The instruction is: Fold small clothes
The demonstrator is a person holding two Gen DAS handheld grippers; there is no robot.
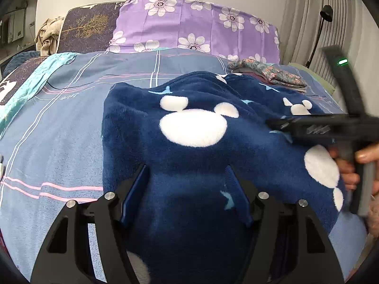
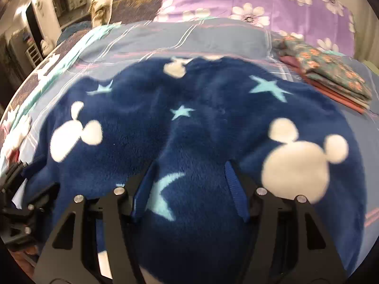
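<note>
A dark navy fleece garment (image 1: 194, 156) printed with white mouse-head shapes and pale blue stars lies spread and rumpled on a bed, over a grey-blue bedsheet with white and pink plaid lines (image 1: 59, 123).

The left gripper (image 1: 187, 189), black with blue finger pads, hangs just above the near part of the fleece. Its jaws stand apart, released, with nothing pinched; the fabric lies below and between them, and whether the pads brush the pile cannot be told. A small pale star sits just inside its right-hand finger, and a large white mouse head lies straight ahead of the jaws.

The right gripper (image 2: 189, 187) is likewise spread open over the same fleece (image 2: 189, 127), gripping nothing. A curved pale blue star lies between its fingers, nearer the left one, and a big white mouse head lies just outside the right finger. In the left wrist view this gripper shows as a blurred black tool to the right of the left jaws, held by a hand (image 1: 350, 165) at the edge of the fleece.

Ahead and to the right of both sets of jaws, beyond the fleece, rests a stack of folded clothes topped by a green floral cloth (image 2: 331, 75). Further ahead stands a purple pillow with white flowers (image 1: 194, 23), and to its left a dark cushion with a gold tree print (image 1: 87, 28).
</note>
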